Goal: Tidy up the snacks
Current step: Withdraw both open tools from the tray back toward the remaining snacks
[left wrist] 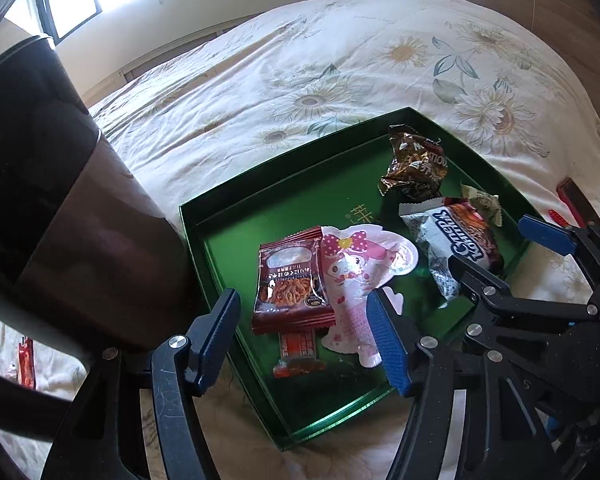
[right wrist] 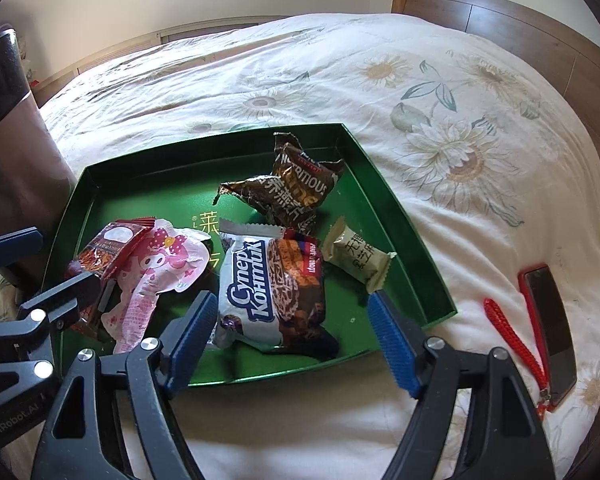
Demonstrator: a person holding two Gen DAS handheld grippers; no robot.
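we hold both grippers low over the near rim of the green tray point(right wrist: 412, 256), which sits on the flowered bedspread point(right wrist: 340, 80) so that the loose snacks have one walled place to gather. nearest us, the right gripper point(right wrist: 300, 344) has its blue-padded fingers point(right wrist: 392, 344) spread wide, holding nothing; the white and brown cookie pack point(right wrist: 268, 288) lies just ahead between them, untouched as far as we can tell. the left gripper point(left wrist: 308, 340) is likewise wide open and empty, its fingers straddling the near tray edge, with the red noodle-snack packet point(left wrist: 290, 280) and a small orange bar point(left wrist: 298, 354) under its gap; the right finger point(left wrist: 388, 344) overlaps the pink my melody pouch point(left wrist: 360, 280), though we cannot tell whether it touches it.

we judge that these snacks are already in the tray, piled loosely with the red packet overlapping the pink pouch, so the open fingers look ready either to tidy them or to fetch more. a little further in lies the cream candy bar point(right wrist: 356, 256), and beyond it the crumpled brown cereal sachet point(right wrist: 296, 188) near the far wall. outside the tray, to the right, a red-cased phone point(right wrist: 548, 320) and its red strap point(right wrist: 512, 340) rest on the bed, and at the far left stands a dark cylindrical container point(left wrist: 60, 184).
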